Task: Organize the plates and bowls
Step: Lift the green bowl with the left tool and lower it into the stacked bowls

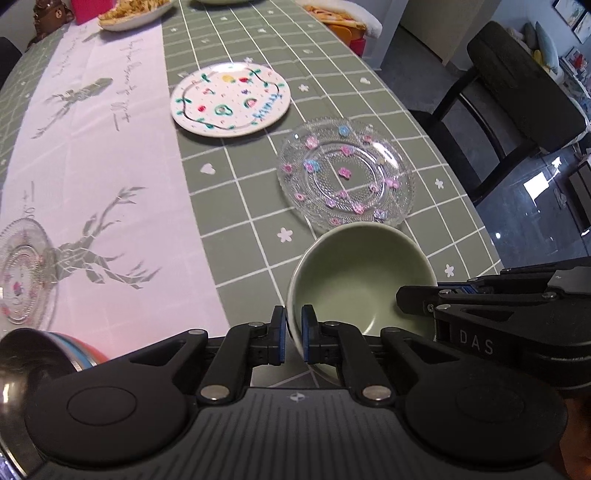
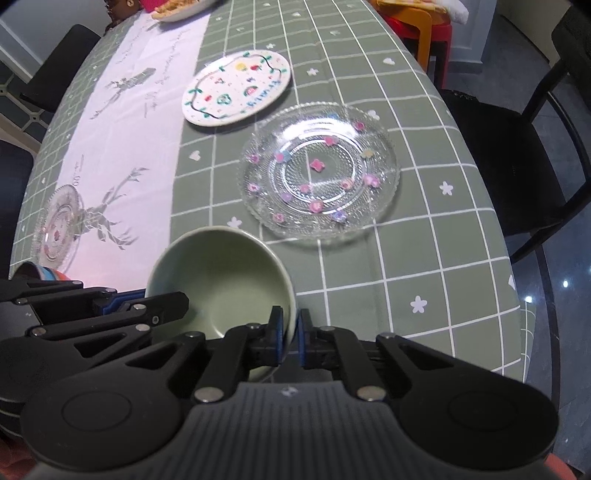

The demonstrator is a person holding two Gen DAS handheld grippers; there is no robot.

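Note:
Both grippers hold one pale green bowl [image 1: 354, 273] above the near part of the table. My left gripper [image 1: 293, 334] is shut on its left rim. My right gripper [image 2: 290, 334] is shut on its right rim; the bowl also shows in the right wrist view [image 2: 221, 273]. A clear glass plate with small flowers [image 1: 345, 173] lies just beyond the bowl and also shows in the right wrist view [image 2: 319, 173]. A white painted plate [image 1: 231, 98] lies farther back, also in the right wrist view [image 2: 238, 86]. A second glass plate [image 1: 24, 269] lies at the left.
The table has a green checked cloth [image 1: 251, 192] with a white runner [image 1: 99, 147]. Stacked coloured bowls [image 1: 74, 349] sit at the near left. A dish of food [image 1: 129, 14] stands at the far end. Black chairs [image 1: 517, 96] stand on the right side.

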